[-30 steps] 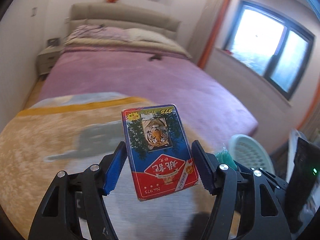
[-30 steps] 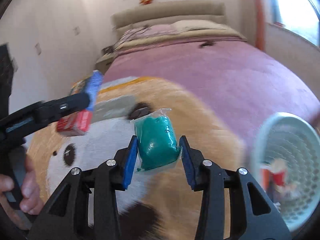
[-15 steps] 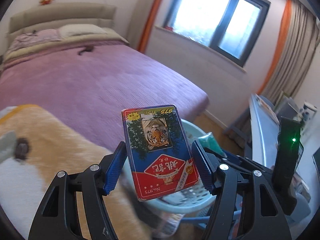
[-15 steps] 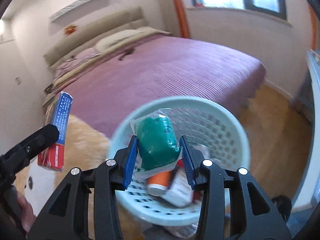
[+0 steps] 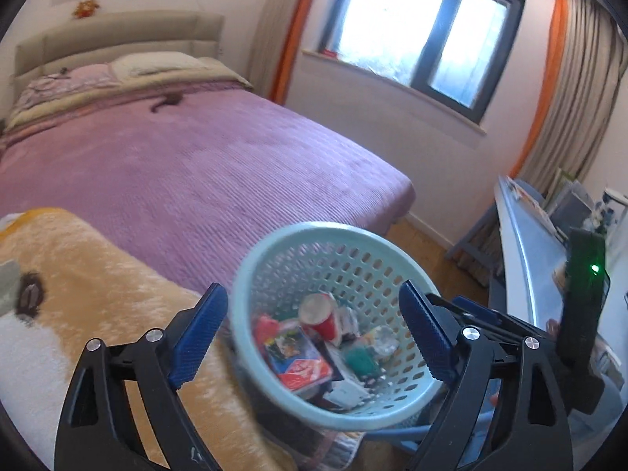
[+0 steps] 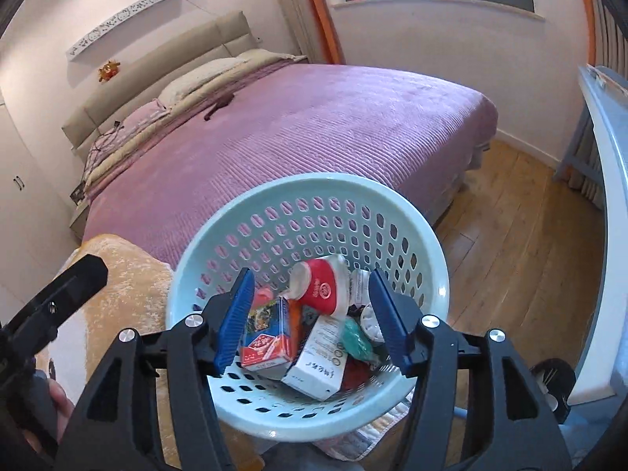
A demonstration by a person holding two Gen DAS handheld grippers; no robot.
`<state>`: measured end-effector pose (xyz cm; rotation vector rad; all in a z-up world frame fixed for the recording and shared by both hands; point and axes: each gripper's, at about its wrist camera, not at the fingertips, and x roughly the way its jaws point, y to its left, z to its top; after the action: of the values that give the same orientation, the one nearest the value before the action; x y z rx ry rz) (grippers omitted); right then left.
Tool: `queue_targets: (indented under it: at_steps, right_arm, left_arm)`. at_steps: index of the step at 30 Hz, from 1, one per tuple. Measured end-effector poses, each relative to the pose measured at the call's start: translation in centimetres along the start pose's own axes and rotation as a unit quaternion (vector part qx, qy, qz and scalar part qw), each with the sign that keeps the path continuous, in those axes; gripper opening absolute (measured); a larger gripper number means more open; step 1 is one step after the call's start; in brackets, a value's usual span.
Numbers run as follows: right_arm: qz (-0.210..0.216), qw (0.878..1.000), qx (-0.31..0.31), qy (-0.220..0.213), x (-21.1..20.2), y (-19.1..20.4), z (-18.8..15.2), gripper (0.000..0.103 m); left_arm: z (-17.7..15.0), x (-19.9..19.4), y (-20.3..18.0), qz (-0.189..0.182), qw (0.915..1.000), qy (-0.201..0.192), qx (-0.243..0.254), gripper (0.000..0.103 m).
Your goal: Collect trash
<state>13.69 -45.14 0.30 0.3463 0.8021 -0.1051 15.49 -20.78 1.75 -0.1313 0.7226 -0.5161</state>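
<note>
Both grippers are held over the pale green perforated basket [image 6: 428, 274], which stands at the foot corner of the purple bed [image 6: 314, 125], beside the plush yellow blanket [image 5: 98, 294]. The fingers of the left gripper [image 5: 314, 333] are seen spread wide, having just been opening, and nothing is left between them; the red and blue card box [image 5: 300, 365] is seen lying inside the basket below. The fingers of the right gripper [image 6: 312, 320] have likewise just been opening and are seen parted with nothing pinched; the teal packet [image 6: 355, 337] is found among the other rubbish in the basket, next to a white carton [image 6: 318, 361] and a red and white cup [image 6: 322, 284].

Both drops are judged to be done, so the risk lies mostly in what is done next. The basket is light and is seen tilted towards the cameras; what it rests on cannot be made out. It could be tipped if its rim is caught by a finger as the grippers are drawn away, and the contents would be spilled onto the wooden floor [image 6: 522, 235]. The two grippers are also held close together, so a knock between them is possible if they are withdrawn carelessly. Whether more trash is left on the bed cannot be told.
</note>
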Motion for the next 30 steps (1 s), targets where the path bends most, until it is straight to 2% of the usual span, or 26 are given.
queue_targets:
  at_steps: [5, 8, 12, 15, 22, 24, 25, 26, 28, 30]
  right_arm:
    - [0.015, 0.999, -0.040, -0.033, -3.4, 2.8, -1.5, 0.058]
    - [0.023, 0.996, -0.063, -0.066, -5.4, 4.6, -2.9, 0.063]
    - [0.035, 0.988, -0.084, -0.122, -7.8, 6.7, -5.0, 0.063]
    - [0.032, 0.981, -0.087, -0.171, -9.0, 7.7, -7.0, 0.064]
    - [0.028, 0.974, -0.090, -0.204, -10.0, 9.5, -9.0, 0.064]
    - [0.036, 0.976, -0.089, -0.194, -10.0, 9.8, -9.1, 0.065]
    - [0.046, 0.977, -0.086, -0.188, -9.9, 9.7, -9.0, 0.065]
    - [0.052, 0.978, -0.081, -0.186, -9.9, 9.6, -8.9, 0.065]
    - [0.038, 0.977, -0.082, -0.195, -10.1, 9.5, -8.9, 0.065]
    - [0.024, 0.975, -0.087, -0.205, -10.3, 9.5, -8.7, 0.065]
  left_arm:
    - [-0.5, -5.0, 0.9, 0.047, 0.9974, -0.054, 0.004, 0.089]
    - [-1.5, -8.8, 1.5, 0.084, 0.9920, -0.094, 0.011, 0.090]
    - [-3.6, -13.6, 2.5, 0.149, 0.9761, -0.157, 0.021, 0.094]
    - [-5.7, -16.0, 3.7, 0.193, 0.9633, -0.185, 0.019, 0.095]
    - [-9.8, -17.5, 6.7, 0.240, 0.9479, -0.209, -0.005, 0.095]
    - [-10.6, -17.4, 6.9, 0.280, 0.9316, -0.231, 0.008, 0.095]
    - [-10.5, -17.2, 7.0, 0.296, 0.9286, -0.223, 0.012, 0.095]
    - [-10.4, -17.3, 7.3, 0.292, 0.9308, -0.220, 0.012, 0.095]
    - [-10.5, -17.7, 7.2, 0.284, 0.9305, -0.231, 0.010, 0.096]
    - [-10.5, -17.2, 7.5, 0.286, 0.9342, -0.213, 0.014, 0.096]
